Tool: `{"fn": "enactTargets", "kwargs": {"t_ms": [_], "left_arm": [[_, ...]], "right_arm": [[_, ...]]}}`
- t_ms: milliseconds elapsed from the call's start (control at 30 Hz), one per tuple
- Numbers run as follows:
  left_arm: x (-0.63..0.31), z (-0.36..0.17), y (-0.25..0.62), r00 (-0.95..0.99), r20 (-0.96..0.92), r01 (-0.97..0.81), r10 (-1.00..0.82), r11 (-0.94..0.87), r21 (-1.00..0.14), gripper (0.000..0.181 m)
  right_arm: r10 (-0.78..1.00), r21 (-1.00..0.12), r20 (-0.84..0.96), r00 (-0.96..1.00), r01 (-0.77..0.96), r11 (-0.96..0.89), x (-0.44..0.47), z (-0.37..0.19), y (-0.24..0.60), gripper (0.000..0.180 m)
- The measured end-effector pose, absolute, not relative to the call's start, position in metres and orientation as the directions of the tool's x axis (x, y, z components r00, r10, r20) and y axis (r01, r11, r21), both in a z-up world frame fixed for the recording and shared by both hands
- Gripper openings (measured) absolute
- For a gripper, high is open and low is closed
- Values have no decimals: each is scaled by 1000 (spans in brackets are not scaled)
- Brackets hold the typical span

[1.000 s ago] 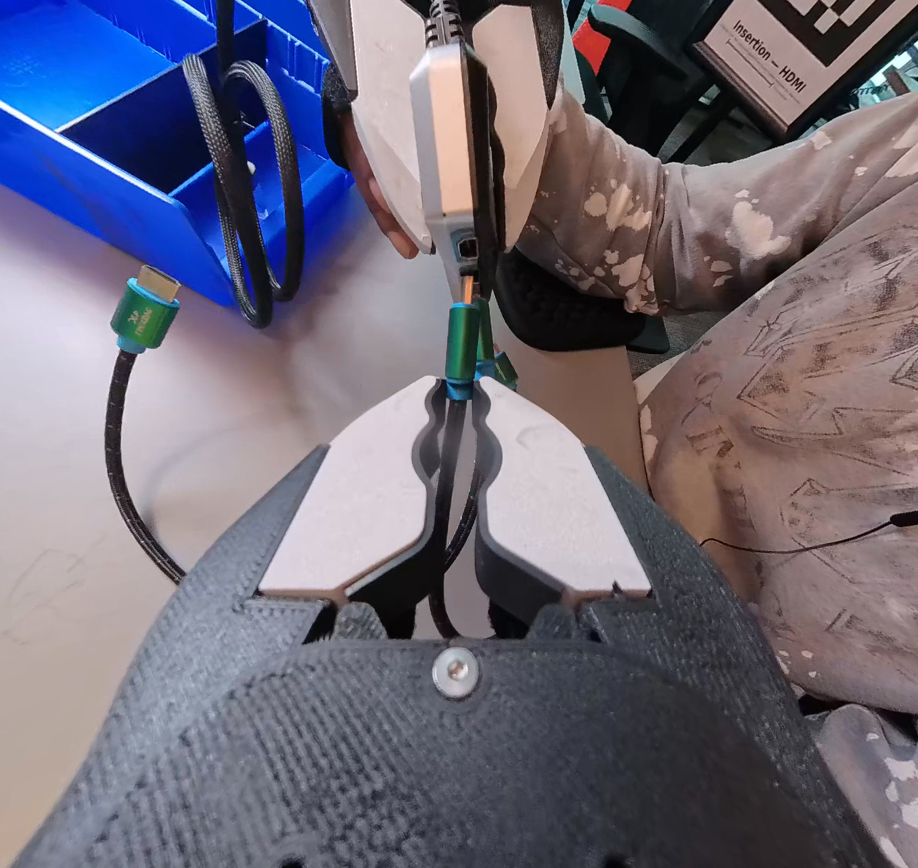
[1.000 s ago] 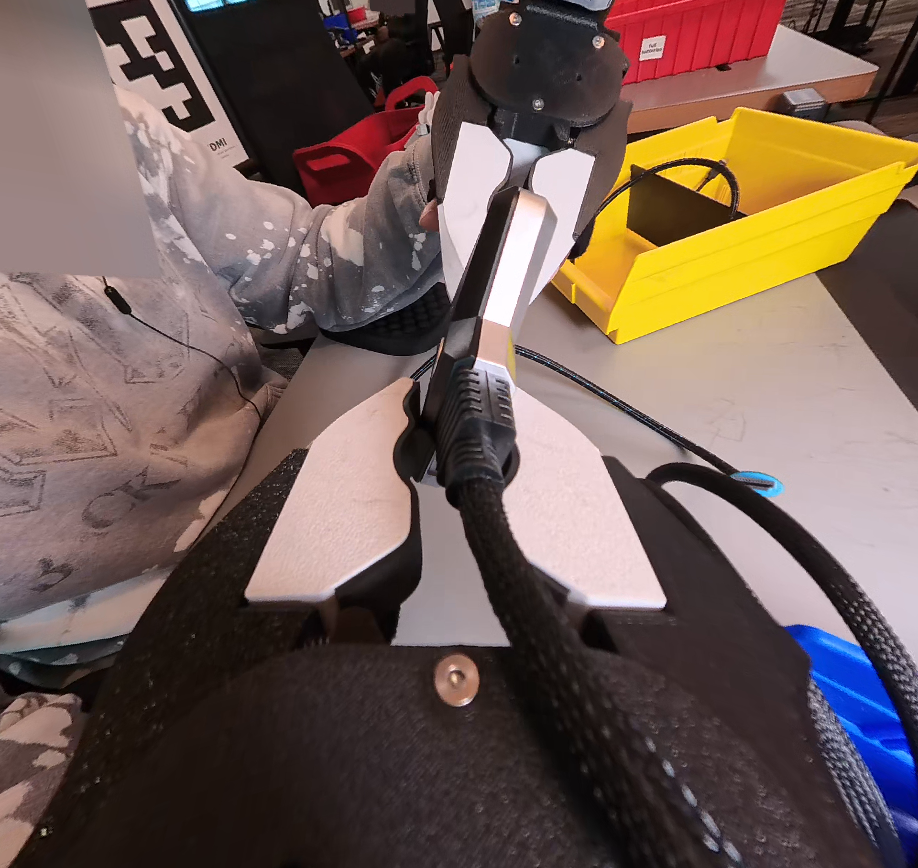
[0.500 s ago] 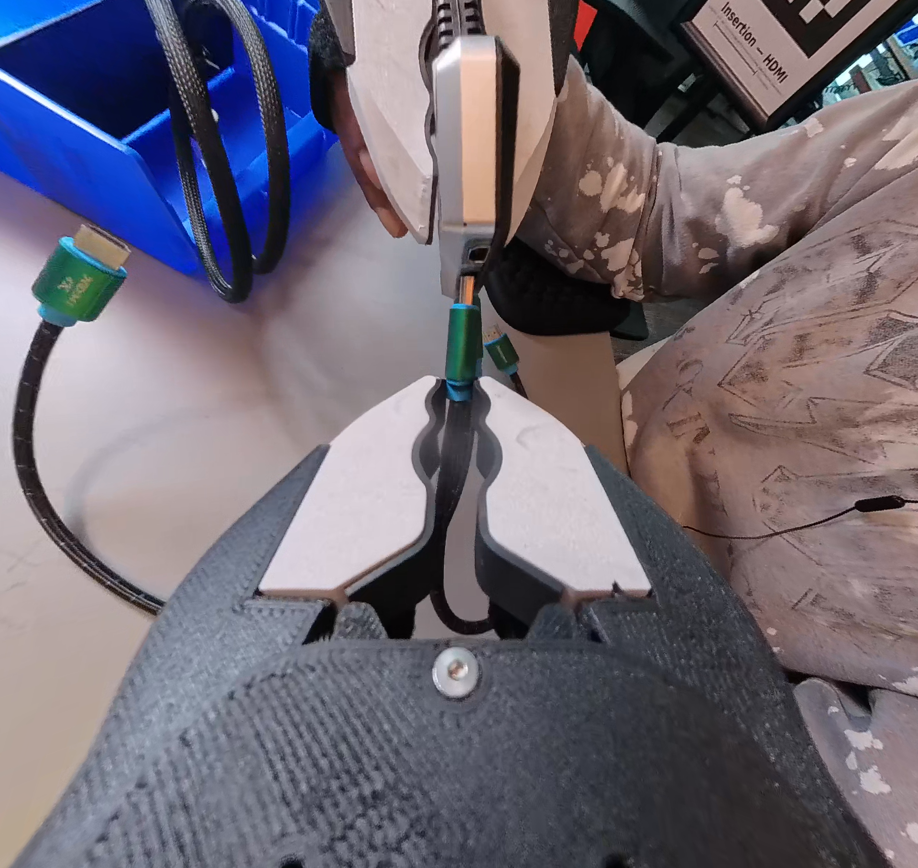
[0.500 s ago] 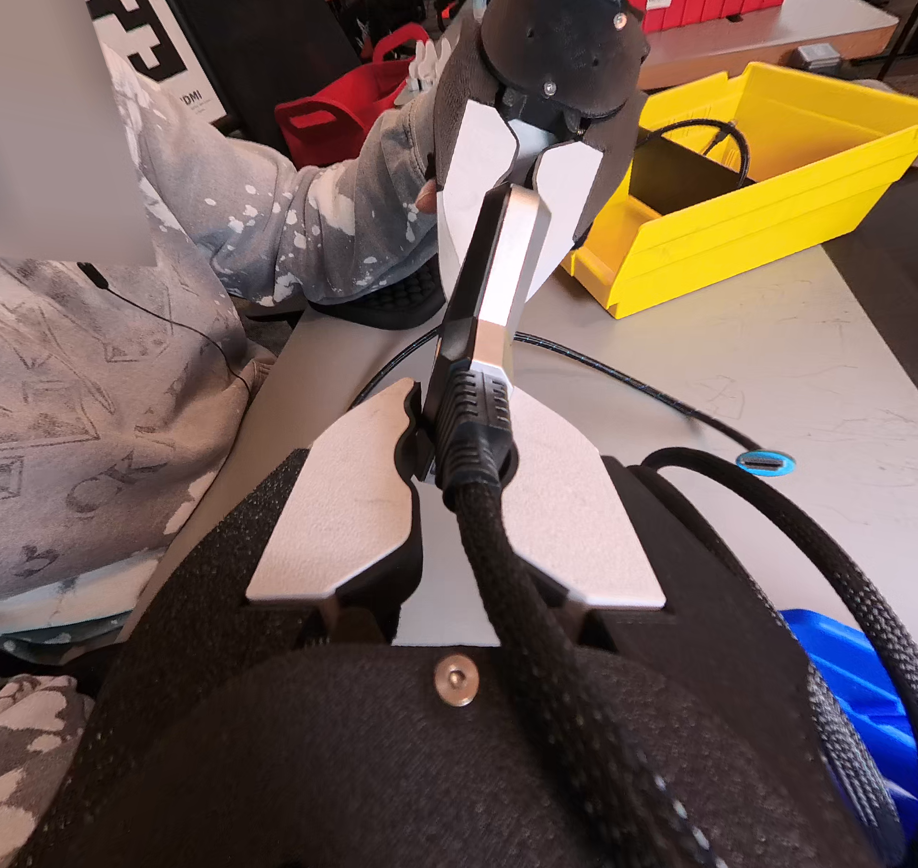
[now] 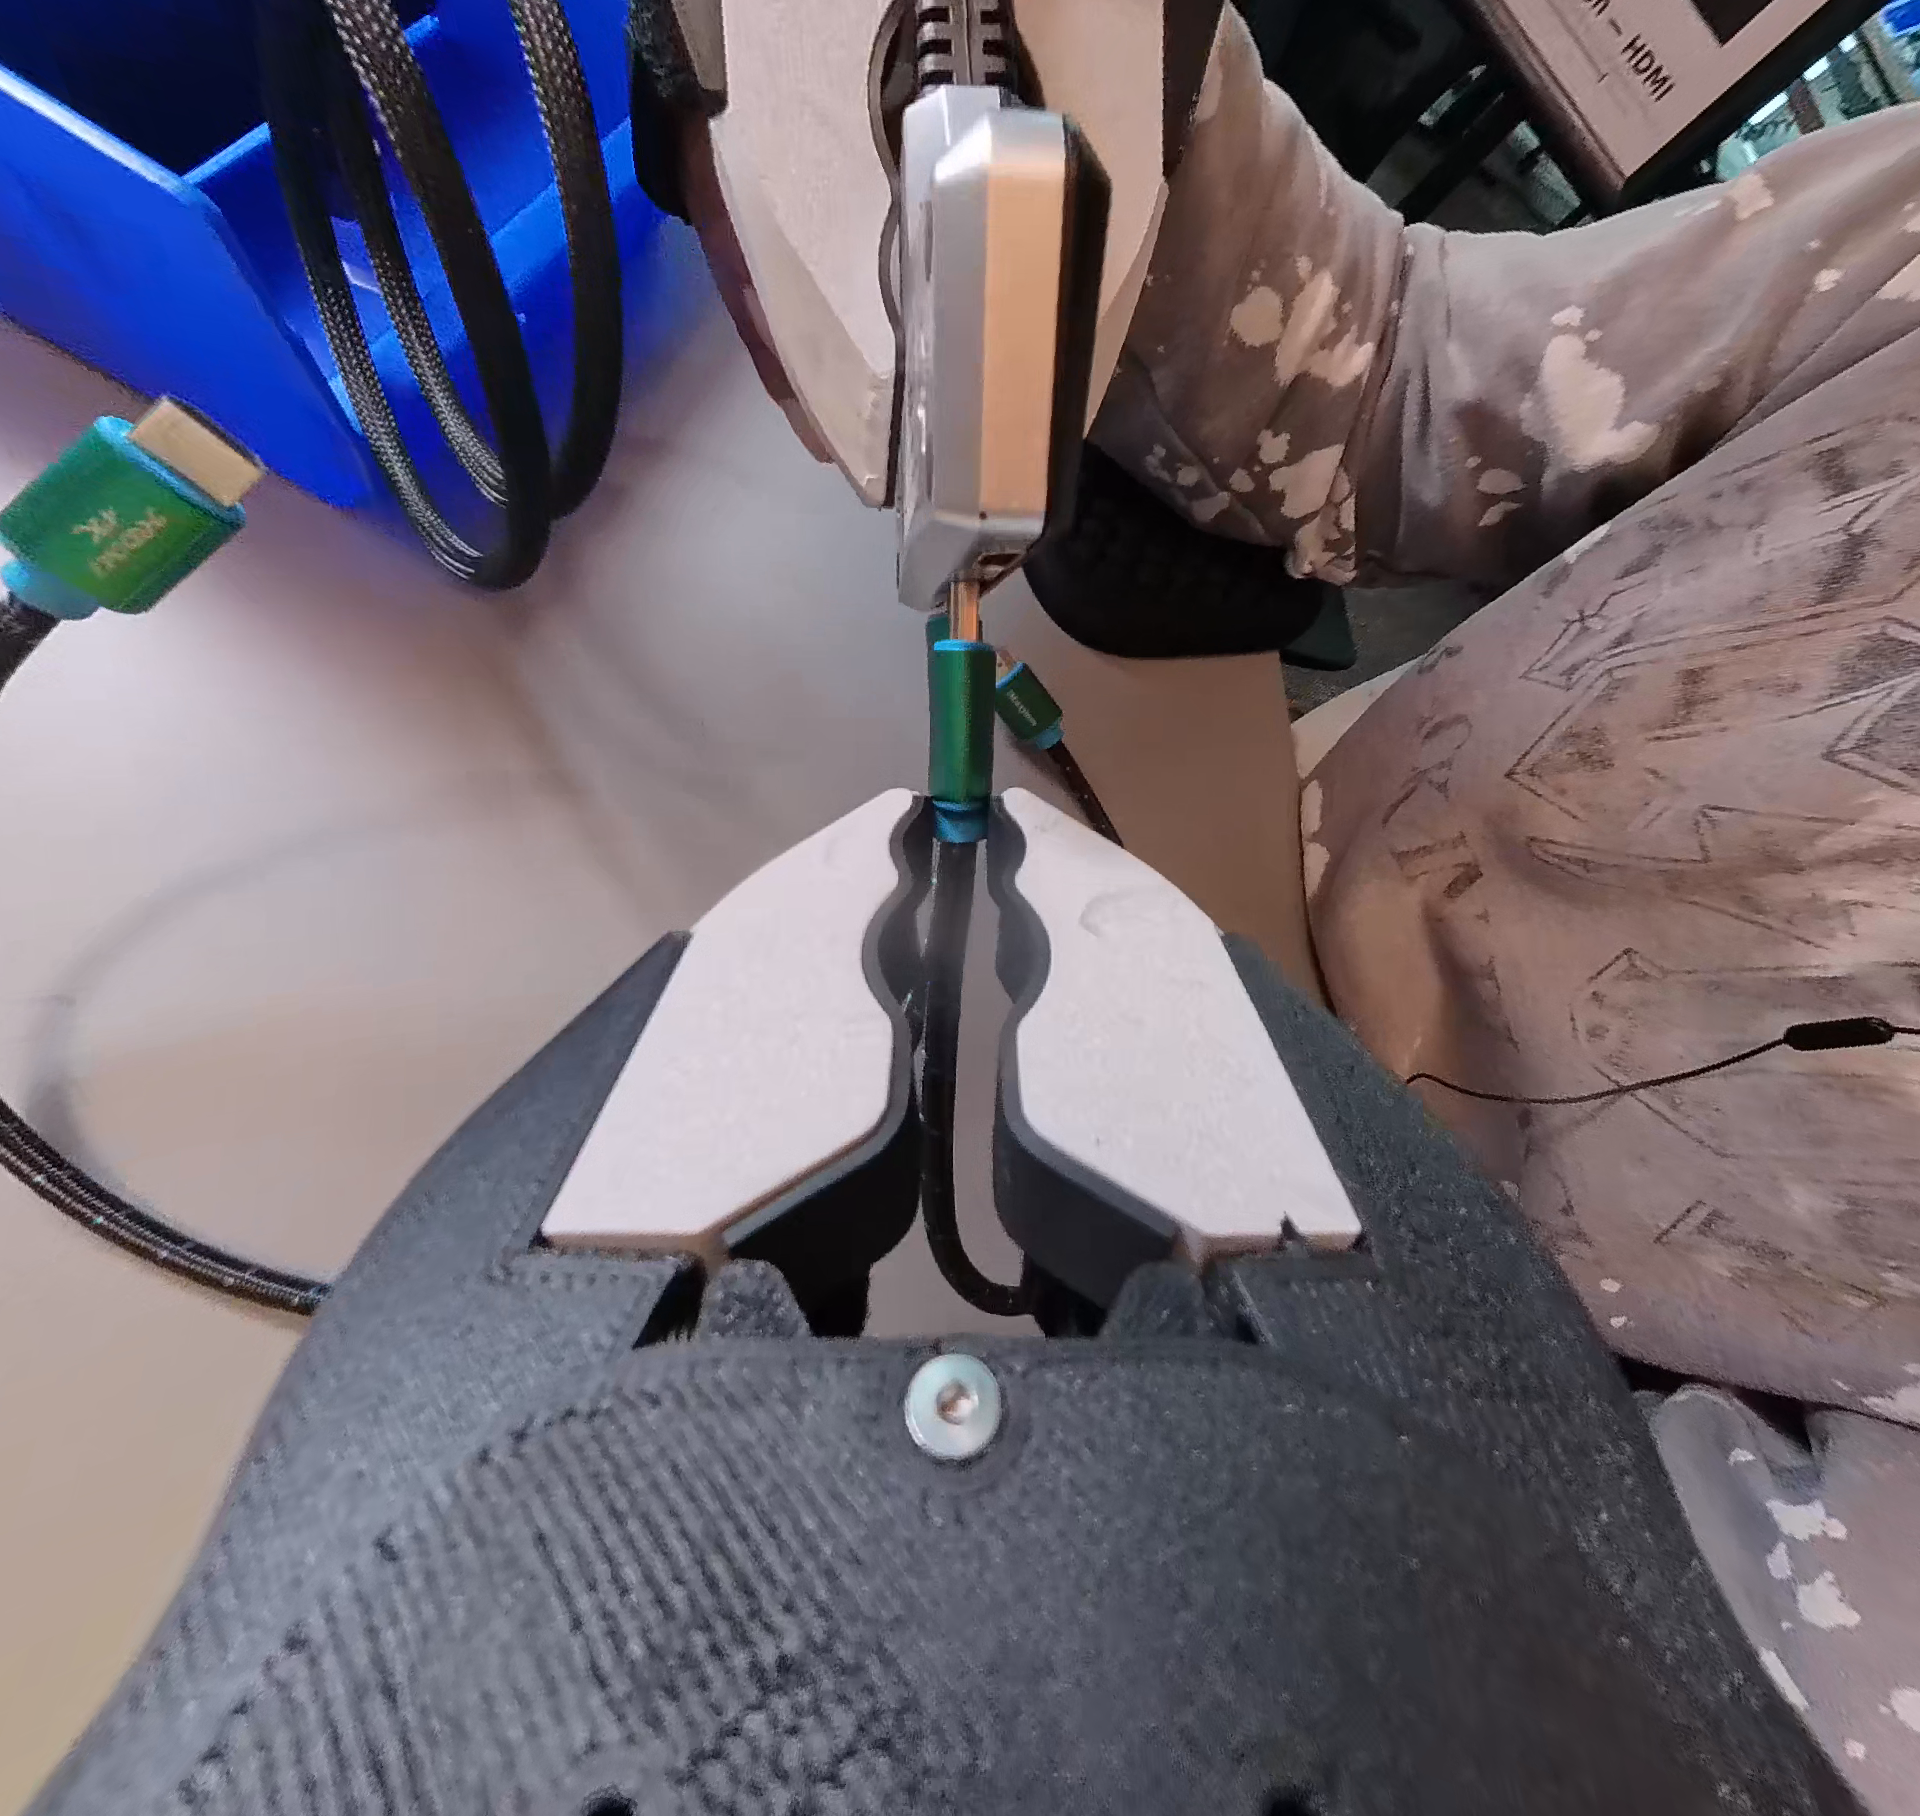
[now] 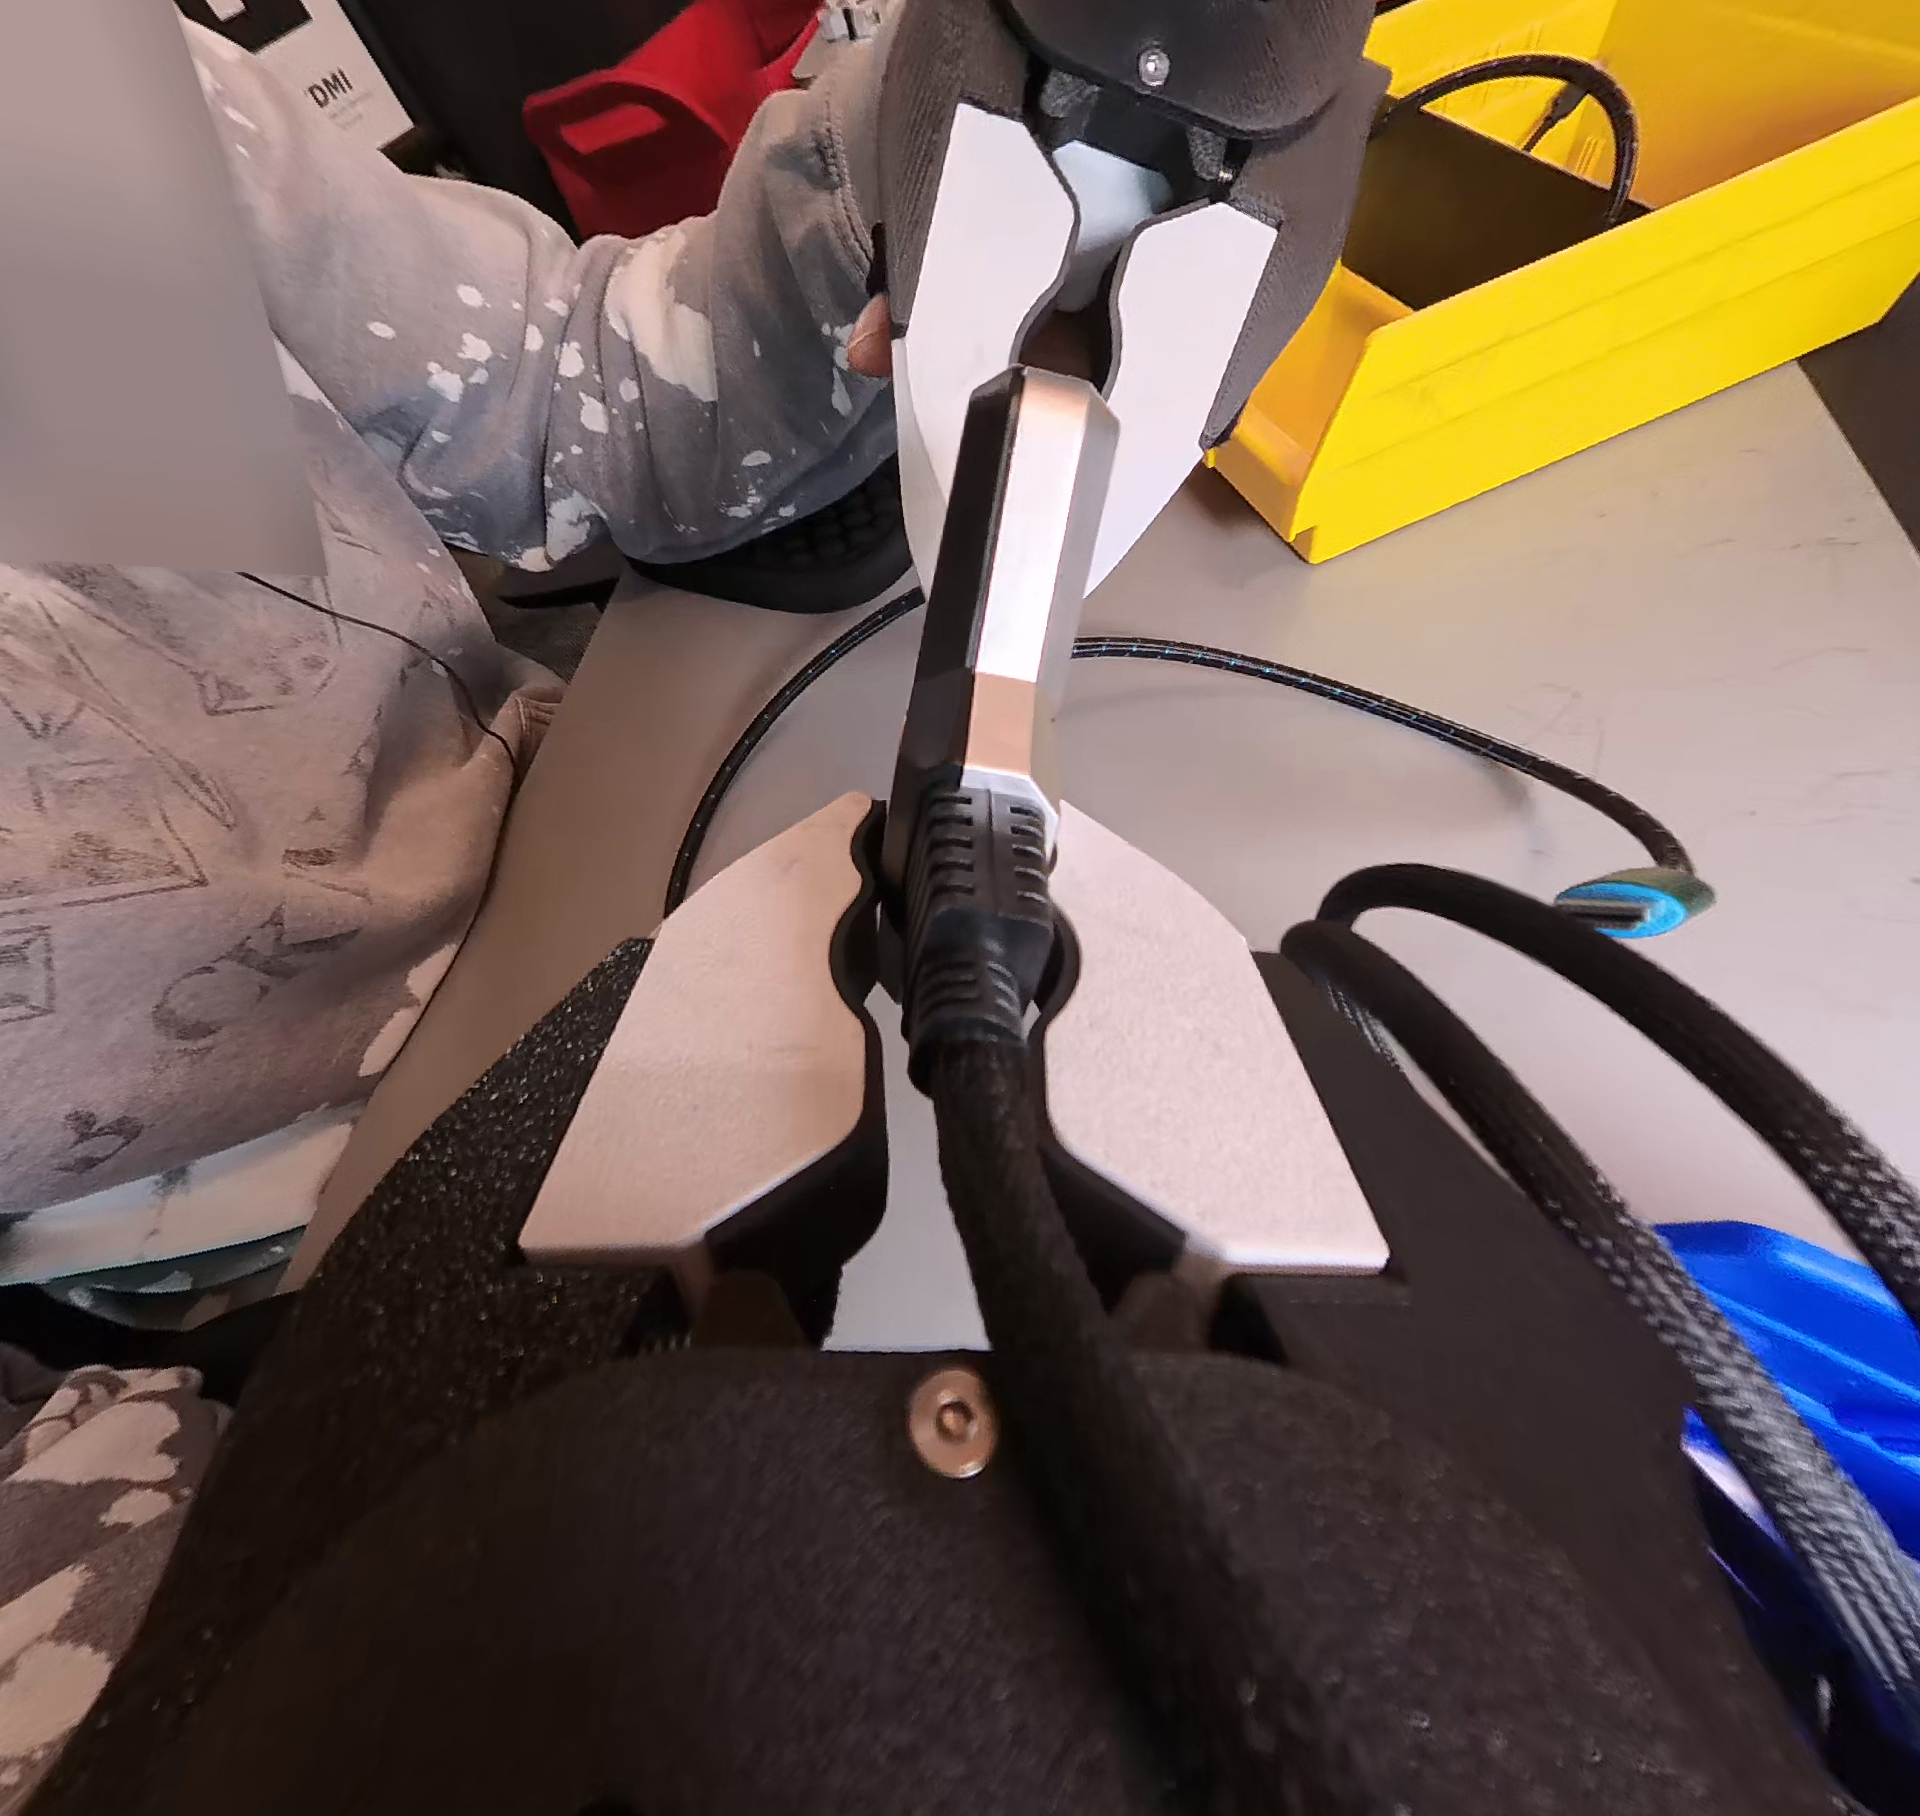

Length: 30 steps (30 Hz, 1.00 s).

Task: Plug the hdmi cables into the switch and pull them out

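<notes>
The left gripper [image 5: 958, 810] is clamped on a green plug [image 5: 956, 722], whose metal tip meets the end port of the silver switch [image 5: 987, 332] straight ahead. The right gripper [image 6: 961, 893] pinches the switch by its black cable end [image 6: 971, 893]. Plug and switch share one long axis.

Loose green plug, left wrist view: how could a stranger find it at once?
Find the blue bin at the top left. Just below its front wall is a green plug on a black braided cable. Unlike the held plug in the left gripper, at the switch, nothing grips it.
</notes>
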State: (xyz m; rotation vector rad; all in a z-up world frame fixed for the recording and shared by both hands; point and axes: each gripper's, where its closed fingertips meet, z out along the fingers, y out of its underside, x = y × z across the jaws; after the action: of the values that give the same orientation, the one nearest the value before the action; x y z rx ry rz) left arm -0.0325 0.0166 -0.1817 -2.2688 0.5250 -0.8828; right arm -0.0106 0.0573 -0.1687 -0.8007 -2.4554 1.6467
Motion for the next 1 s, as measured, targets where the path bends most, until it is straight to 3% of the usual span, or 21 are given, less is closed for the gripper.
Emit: {"fn": "enactTargets", "kwargs": {"t_ms": [633,1000], "left_arm": [[-40,-173,18,766,334,-176,-549,-679,-713,10],[-35,-189,12,754,366,-217,-546,-733,-645,10]], "right_arm": [[376,-909,-323,-868,396,132,-16,-167,57,22],[386,-889,-315,-867,412,201,-15,-177,53,22]]}}
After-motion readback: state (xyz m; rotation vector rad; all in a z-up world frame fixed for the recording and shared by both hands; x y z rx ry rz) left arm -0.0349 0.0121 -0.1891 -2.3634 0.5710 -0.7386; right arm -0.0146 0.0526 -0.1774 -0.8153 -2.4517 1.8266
